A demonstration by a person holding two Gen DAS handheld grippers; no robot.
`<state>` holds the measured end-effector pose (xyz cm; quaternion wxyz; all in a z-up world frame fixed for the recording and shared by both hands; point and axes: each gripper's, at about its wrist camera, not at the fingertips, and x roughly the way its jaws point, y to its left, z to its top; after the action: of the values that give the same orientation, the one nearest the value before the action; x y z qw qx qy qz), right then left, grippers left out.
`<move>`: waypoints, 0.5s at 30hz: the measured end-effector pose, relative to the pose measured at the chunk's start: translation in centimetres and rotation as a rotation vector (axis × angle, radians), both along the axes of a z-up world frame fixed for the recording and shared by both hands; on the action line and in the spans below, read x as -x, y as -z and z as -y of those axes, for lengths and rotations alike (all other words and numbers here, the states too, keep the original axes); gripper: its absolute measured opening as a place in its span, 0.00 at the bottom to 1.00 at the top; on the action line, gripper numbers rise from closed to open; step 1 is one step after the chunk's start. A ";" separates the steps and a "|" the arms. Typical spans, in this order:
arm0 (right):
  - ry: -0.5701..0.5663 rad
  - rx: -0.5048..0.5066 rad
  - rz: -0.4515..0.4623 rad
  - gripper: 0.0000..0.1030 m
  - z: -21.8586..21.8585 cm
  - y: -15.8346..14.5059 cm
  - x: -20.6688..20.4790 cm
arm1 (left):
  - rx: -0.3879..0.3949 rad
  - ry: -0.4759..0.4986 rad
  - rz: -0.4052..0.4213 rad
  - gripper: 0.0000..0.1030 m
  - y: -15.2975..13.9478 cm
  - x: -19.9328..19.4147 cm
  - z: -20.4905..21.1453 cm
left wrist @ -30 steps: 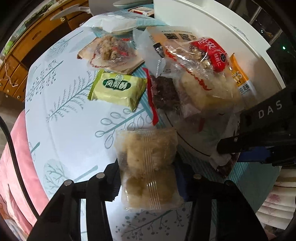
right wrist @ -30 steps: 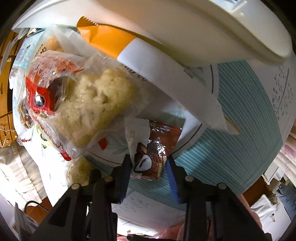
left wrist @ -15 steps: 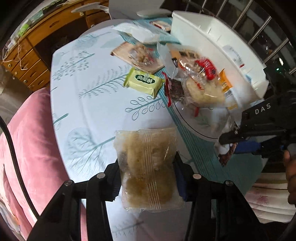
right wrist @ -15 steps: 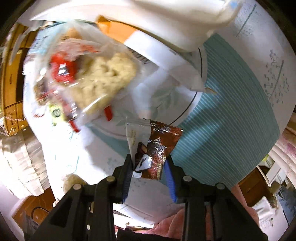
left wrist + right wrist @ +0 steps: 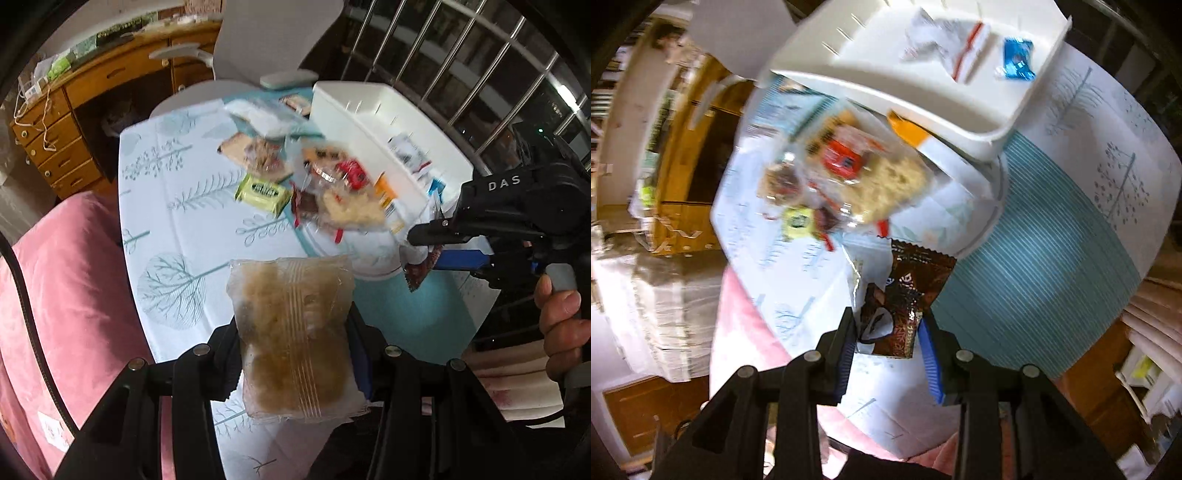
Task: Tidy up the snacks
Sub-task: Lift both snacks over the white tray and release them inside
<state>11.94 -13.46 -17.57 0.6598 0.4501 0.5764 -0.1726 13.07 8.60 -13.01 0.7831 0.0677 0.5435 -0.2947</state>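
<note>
Left gripper [image 5: 293,354] is clamping a clear pack [image 5: 295,332] of pale brown snack pieces; jaws are closed against both its long edges, and the pack is sticking up and forward between them, lifted clear of the table [image 5: 177,229].

Right gripper [image 5: 888,343] is pinching a brown wrapper [image 5: 905,295] by its lower end; jaws are nearly closed on it, blue pads pressing each side. The wrapper is hanging in the air over the teal striped part of the cloth [image 5: 1045,266]. In the left view the same gripper is showing at the right edge with the person's hand [image 5: 561,325] on its handle, the wrapper dangling from its tip near the bin.

White bin [image 5: 923,85] is sitting at the far side of the table. Inside, a blue candy [image 5: 1015,62] and a white-and-red packet [image 5: 945,44] are lying in separate compartments.

Remaining snacks are lying in a loose pile on the table just beside the bin: a big clear bag [image 5: 343,195] with a red label and pale puffed pieces, an orange-and-white packet [image 5: 923,142] tucked against the bin wall, a green pack [image 5: 262,192] on the bag's left, and a flat packet [image 5: 255,155] beyond it. Both views are motion-blurred there, so labels are unreadable.

Pink cushion [image 5: 62,295] is lying against the table's near left edge.
</note>
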 end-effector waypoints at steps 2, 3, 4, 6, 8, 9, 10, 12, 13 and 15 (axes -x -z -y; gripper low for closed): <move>-0.011 -0.008 0.057 0.32 -0.2 -1.2 0.0 | 0.011 -0.002 0.025 0.46 -0.8 0.2 0.1; -0.016 -0.012 0.087 0.32 -0.1 -1.5 0.1 | 0.017 -0.005 0.032 0.46 -1.0 0.2 0.1; -0.019 -0.023 0.123 0.32 0.1 -1.9 0.1 | 0.023 -0.008 0.037 0.46 -1.3 0.2 0.3; -0.023 -0.040 0.171 0.32 0.3 -2.8 0.0 | 0.030 -0.014 0.041 0.46 -1.8 0.1 0.7; -0.037 -0.047 0.212 0.32 1.2 -4.0 0.6 | 0.039 -0.021 0.044 0.46 -2.3 0.0 1.6; -0.045 -0.046 0.232 0.32 1.8 -4.4 0.6 | 0.034 -0.025 0.048 0.46 -2.4 0.0 2.1; -0.055 -0.043 0.249 0.32 2.4 -4.7 0.7 | 0.022 -0.029 0.051 0.46 -2.5 0.0 2.6; -0.067 -0.039 0.276 0.32 3.9 -5.6 0.8 | 0.008 -0.034 0.058 0.46 -2.8 -0.2 4.2; -0.074 -0.040 0.290 0.32 4.6 -6.0 0.9 | 0.011 -0.037 0.058 0.46 -3.0 -0.2 4.8; -0.096 -0.029 0.308 0.32 5.9 -6.7 0.7 | 0.012 -0.039 0.050 0.46 -3.4 -0.3 6.4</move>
<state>11.23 -19.38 -10.90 0.7413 0.4526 0.4918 -0.0617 13.40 2.20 -9.64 0.8024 0.0597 0.5233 -0.2807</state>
